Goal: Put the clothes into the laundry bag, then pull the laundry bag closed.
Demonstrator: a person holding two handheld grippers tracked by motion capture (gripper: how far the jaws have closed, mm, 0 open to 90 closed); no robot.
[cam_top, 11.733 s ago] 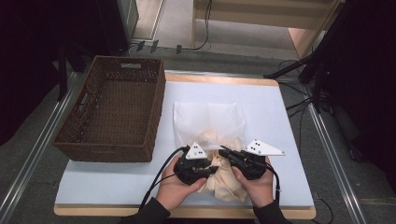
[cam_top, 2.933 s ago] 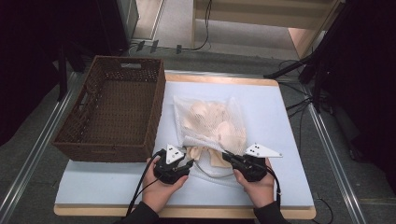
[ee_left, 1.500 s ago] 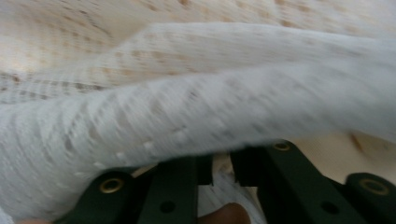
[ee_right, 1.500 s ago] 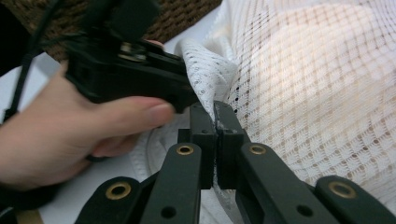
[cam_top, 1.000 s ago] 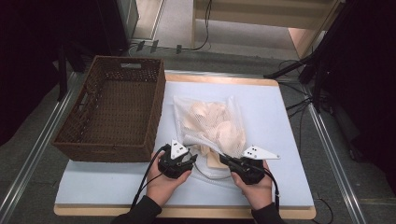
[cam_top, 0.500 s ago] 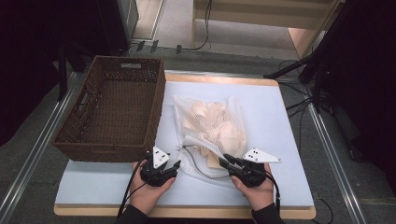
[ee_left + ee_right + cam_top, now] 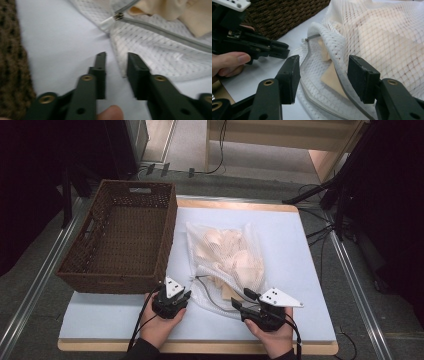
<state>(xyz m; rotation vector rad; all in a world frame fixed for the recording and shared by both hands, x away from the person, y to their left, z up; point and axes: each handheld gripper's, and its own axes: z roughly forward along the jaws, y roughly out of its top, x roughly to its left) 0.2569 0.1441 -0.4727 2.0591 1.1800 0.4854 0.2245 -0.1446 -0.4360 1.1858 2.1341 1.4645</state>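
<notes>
My left gripper (image 7: 115, 65) has just been closing and its jaws stand a narrow gap apart with nothing pinched; the edge of the mesh laundry bag (image 7: 225, 255) lies just beyond its tips, the zipper pull (image 7: 117, 17) a little farther ahead; my right gripper (image 7: 323, 75) has just been opening, its jaws stand moderately wide and the bag's opened mouth with its grey zipper tape (image 7: 342, 82) lies between them, the pads not pressing on it.

The bag lies on the light blue desk (image 7: 300, 235) just beside the wicker basket (image 7: 125, 235), its mouth toward me, the cream garments (image 7: 230, 250) inside, one corner of cloth showing at the opening.

Judgement: the step in hand is working the bag's mouth, the zipper part-way open; whether the aim is to close it or to open it further I cannot tell; the next move calls for the left gripper to advance onto the pull or the bag's edge and pinch it while the right holds the opposite rim taut.

No brand, label or legible writing on any item.
</notes>
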